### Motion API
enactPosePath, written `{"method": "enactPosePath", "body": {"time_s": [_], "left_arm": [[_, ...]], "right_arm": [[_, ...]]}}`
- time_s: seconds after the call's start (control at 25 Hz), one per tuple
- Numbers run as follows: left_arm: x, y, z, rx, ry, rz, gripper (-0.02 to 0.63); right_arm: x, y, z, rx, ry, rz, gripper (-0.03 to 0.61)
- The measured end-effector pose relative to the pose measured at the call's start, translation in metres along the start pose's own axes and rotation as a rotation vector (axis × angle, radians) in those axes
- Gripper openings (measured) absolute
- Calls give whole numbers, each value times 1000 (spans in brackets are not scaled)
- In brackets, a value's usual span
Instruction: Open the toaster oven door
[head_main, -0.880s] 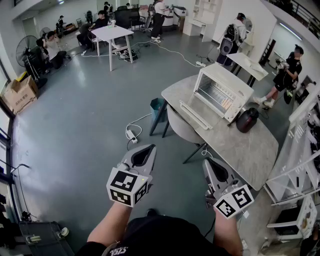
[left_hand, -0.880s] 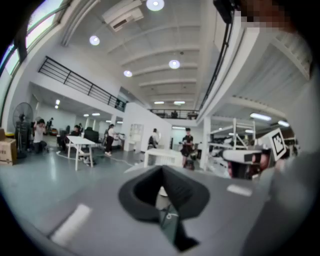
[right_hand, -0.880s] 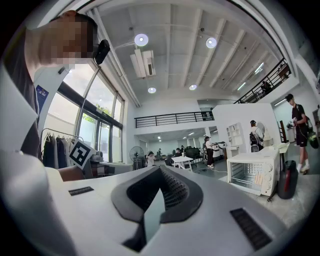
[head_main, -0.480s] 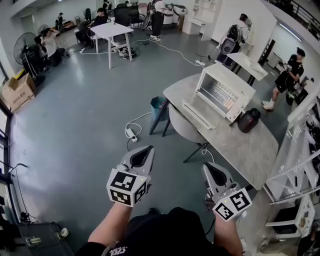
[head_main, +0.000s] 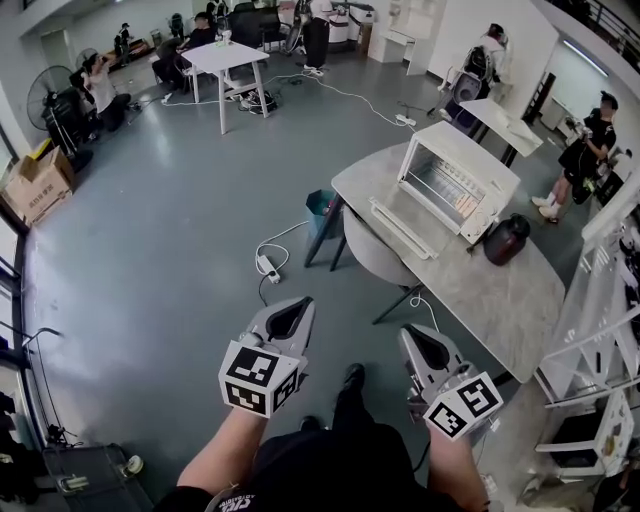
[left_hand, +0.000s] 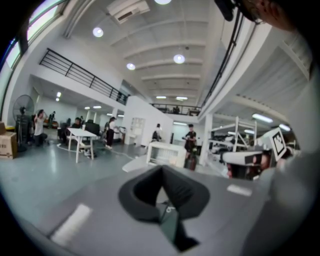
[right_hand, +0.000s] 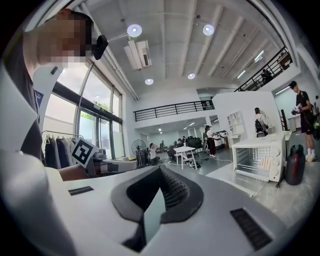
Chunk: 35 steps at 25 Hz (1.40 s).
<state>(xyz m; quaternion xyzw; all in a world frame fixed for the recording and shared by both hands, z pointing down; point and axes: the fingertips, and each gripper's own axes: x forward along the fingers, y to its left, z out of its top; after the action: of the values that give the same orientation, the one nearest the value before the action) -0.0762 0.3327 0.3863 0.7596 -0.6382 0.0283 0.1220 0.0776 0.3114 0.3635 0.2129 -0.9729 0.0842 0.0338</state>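
Left gripper and right gripper both clenched empty, well apart from the toaster oven on the grey table, door looks already down, so if I reach in clenched I risk shoving the oven into the dark jug.

We counted two grippers at the bottom, the left gripper and the right gripper. At the right were one toaster oven and one dark jug. There were three tables: the grey table, a white table upper left and a second white table upper right. One fan and one cardboard box stood at the left edge.
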Motion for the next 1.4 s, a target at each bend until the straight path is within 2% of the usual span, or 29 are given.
{"method": "enactPosePath", "body": {"time_s": [0.32,0.6,0.8,1.0,1.4], "left_arm": [[34,19,3,-18,25,23,9],[91,29,-2,-38,75,21,9],[134,38,0,-34,113,15,9],[175,32,17,-33,98,-11,9],[242,23,46,-13,79,-4,9]], "right_arm": [[35,-29,-7,27,44,62,-6],[61,-81,-20,81,100,88,-6],[82,-121,-16,103,102,98,-6],[89,-163,-14,138,95,97,-6],[87,-235,12,141,53,95,-6]]}}
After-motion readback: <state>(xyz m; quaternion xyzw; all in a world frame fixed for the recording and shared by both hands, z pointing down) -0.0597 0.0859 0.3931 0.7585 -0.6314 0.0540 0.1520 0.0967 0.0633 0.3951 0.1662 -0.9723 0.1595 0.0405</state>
